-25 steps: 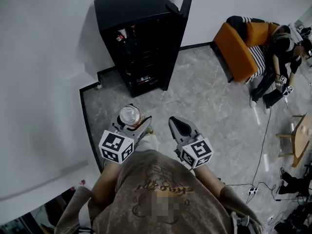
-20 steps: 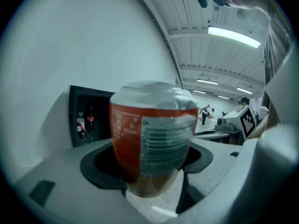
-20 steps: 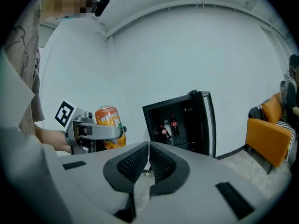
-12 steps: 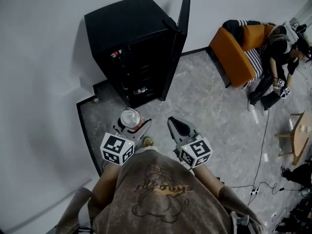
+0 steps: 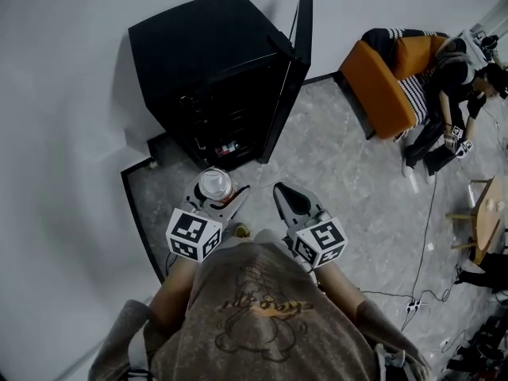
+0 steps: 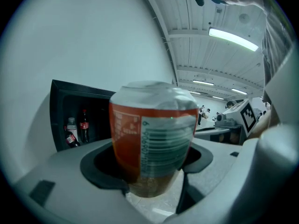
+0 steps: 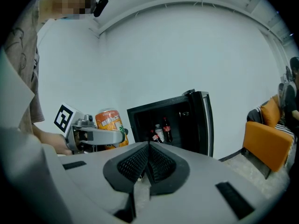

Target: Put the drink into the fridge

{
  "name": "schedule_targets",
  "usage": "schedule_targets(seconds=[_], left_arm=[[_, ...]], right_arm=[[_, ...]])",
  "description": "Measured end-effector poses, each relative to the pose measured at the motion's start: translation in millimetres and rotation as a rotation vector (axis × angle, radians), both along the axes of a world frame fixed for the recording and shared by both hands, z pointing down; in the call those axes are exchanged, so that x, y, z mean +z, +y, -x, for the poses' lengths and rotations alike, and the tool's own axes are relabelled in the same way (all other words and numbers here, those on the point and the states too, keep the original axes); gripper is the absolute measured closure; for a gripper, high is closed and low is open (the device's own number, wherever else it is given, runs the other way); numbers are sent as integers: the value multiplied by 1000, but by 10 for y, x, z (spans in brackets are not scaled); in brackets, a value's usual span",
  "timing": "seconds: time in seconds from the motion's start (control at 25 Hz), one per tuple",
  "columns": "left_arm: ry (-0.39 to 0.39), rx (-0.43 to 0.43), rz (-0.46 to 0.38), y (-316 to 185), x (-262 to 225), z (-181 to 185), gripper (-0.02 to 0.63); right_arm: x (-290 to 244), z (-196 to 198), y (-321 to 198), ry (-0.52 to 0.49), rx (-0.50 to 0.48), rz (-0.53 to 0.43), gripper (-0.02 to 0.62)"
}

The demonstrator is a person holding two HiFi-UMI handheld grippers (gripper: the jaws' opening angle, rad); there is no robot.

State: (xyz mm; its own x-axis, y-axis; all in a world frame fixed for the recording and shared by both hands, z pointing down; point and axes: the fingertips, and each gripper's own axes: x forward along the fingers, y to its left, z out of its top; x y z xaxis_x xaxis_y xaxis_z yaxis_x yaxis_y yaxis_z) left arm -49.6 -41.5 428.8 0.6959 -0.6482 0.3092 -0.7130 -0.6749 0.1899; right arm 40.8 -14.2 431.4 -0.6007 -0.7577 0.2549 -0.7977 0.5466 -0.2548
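An orange armchair (image 5: pixel 375 92) stands at two o'clock, a person (image 5: pixel 454 86) seated in it. A small wooden table (image 5: pixel 486 221) sits at three o'clock, a power strip (image 5: pixel 412 309) on the marbled floor (image 5: pixel 349 165) at four.

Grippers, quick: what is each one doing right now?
Left gripper: closed on the orange drink can.
Right gripper: closed, empty.

My head view is dim and grey; the fridge (image 5: pixel 208 54) casts a soft shadow on the wall (image 5: pixel 71 133). Both gripper views warp toward black corners. A ceiling strip light (image 6: pixel 232 38) glares, and my drink can (image 6: pixel 152 134) looks blurred.
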Motion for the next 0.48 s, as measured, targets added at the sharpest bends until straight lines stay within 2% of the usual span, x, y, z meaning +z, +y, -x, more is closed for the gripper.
schedule_targets(seconds=[0.48], left_arm=[[-9, -33, -18, -541, 106, -35, 259]], right_arm=[[18, -56, -384, 13, 13, -7, 574]])
